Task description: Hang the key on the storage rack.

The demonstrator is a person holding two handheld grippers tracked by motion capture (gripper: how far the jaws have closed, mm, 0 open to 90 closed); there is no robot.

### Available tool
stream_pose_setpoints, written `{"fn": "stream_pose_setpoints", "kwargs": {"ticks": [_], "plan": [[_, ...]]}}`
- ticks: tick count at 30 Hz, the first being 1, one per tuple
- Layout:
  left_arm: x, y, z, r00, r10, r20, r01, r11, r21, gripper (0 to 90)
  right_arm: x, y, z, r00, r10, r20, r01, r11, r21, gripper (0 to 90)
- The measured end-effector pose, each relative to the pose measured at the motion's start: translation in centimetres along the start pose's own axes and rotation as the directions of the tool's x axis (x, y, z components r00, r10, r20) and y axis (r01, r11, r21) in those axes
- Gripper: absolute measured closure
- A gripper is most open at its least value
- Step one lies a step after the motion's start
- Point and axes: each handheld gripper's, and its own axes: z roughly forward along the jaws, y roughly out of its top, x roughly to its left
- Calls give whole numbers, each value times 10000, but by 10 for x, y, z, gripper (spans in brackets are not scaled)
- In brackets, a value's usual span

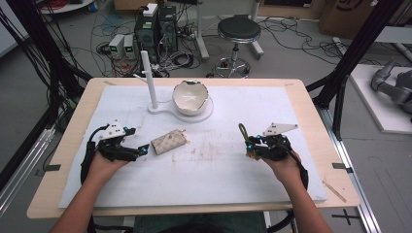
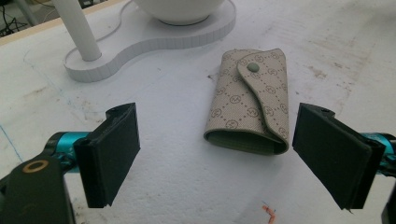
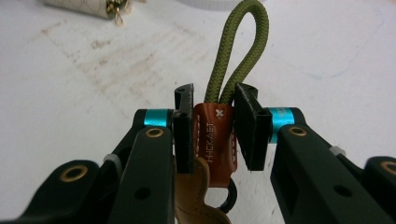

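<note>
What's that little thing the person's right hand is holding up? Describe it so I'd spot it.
Start from the white bowl on its stand at the table's far middle, then come toward the right tongs. Clamped there is a keychain strap: a brown leather tab with an olive-green cord loop sticking up, unlike the beige patterned key pouch lying flat.

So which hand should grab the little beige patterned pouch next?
Probably the left. The left gripper has its jaws open, with the beige patterned snap-button pouch lying just ahead between them. The right gripper is already shut on the brown leather tag with the olive cord loop.
</note>
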Motion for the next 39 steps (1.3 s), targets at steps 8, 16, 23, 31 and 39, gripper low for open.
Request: {"fn": "stream_pose_setpoints", "kwargs": {"ticks": [8,16,23,31,39], "plan": [[0,0,-3,9999,19,-107,-19,10000,-34,149,0,23,-4,9996,-233,130,240,9978,-615,708],[-2,1,0,9999,92,-88,-92,10000,-31,149,10,69,4,9955,-944,104,950,9915,-895,707],[-1,2,-1,9999,71,-112,-72,10000,-65,149,22,110,24,9872,-1594,39,1593,9844,-747,708],[-1,2,0,9999,82,-117,-82,9999,-62,149,35,145,43,9767,-2146,-19,2137,9735,-809,708],[-1,3,0,9999,109,-131,-110,9999,-68,149,50,182,62,9611,-2761,123,2763,9589,-652,708]]}}
